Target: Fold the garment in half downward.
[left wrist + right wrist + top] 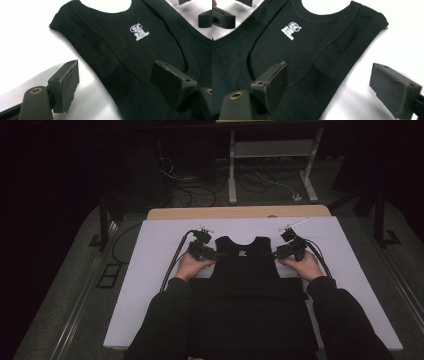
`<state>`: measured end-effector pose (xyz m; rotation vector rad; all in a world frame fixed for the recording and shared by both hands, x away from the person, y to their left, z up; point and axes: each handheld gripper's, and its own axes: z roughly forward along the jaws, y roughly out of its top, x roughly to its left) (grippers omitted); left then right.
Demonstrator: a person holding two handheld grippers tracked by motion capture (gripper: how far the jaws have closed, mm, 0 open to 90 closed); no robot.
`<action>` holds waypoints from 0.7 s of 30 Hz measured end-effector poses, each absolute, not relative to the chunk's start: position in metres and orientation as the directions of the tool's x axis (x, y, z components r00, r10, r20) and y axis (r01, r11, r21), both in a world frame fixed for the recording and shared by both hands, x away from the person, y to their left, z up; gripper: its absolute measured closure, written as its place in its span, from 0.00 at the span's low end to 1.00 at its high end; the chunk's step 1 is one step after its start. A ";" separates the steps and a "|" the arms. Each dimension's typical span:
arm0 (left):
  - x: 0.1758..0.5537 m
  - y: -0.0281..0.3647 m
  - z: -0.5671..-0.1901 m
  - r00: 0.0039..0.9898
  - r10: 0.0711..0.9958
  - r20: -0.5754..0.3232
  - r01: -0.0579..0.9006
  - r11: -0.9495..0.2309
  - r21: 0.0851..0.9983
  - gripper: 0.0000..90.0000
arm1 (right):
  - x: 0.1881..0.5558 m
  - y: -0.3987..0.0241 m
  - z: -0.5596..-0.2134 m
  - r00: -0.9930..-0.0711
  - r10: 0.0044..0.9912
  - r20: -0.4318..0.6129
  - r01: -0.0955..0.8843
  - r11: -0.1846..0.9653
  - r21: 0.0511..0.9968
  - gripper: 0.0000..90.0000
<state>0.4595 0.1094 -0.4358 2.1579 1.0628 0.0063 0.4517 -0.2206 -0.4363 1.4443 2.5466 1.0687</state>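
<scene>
The black vest [248,270] lies flat on the white surface [150,285], and we set our left gripper [216,254] and right gripper [274,254] spread astride its two armhole edges, ready to pinch both sides evenly.

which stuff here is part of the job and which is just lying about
Part of the job:
- black tank top, flat on the white table cover
- left hand-held gripper, jaws open astride its armhole edge
- right hand-held gripper, jaws open at the other armhole

Lying about:
- cables on the floor
- white frame behind the table
</scene>
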 end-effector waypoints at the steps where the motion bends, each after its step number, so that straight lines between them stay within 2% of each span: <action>1: 0.459 0.110 -0.436 0.662 0.692 -0.288 0.688 -0.407 0.601 0.26 | 0.452 -0.220 -0.437 -0.572 0.765 0.296 0.748 0.338 0.572 0.16; 7: 0.457 0.110 -0.439 0.649 0.707 -0.280 0.692 -0.398 0.602 0.34 | 0.452 -0.217 -0.440 -0.579 0.758 0.299 0.744 0.341 0.575 0.22; 15: 0.456 0.111 -0.439 0.644 0.717 -0.268 0.692 -0.397 0.603 0.44 | 0.450 -0.212 -0.443 -0.568 0.773 0.282 0.743 0.334 0.580 0.37; 21: 0.455 0.107 -0.441 0.651 0.709 -0.271 0.686 -0.397 0.610 0.58 | 0.446 -0.209 -0.442 -0.571 0.782 0.252 0.733 0.346 0.585 0.49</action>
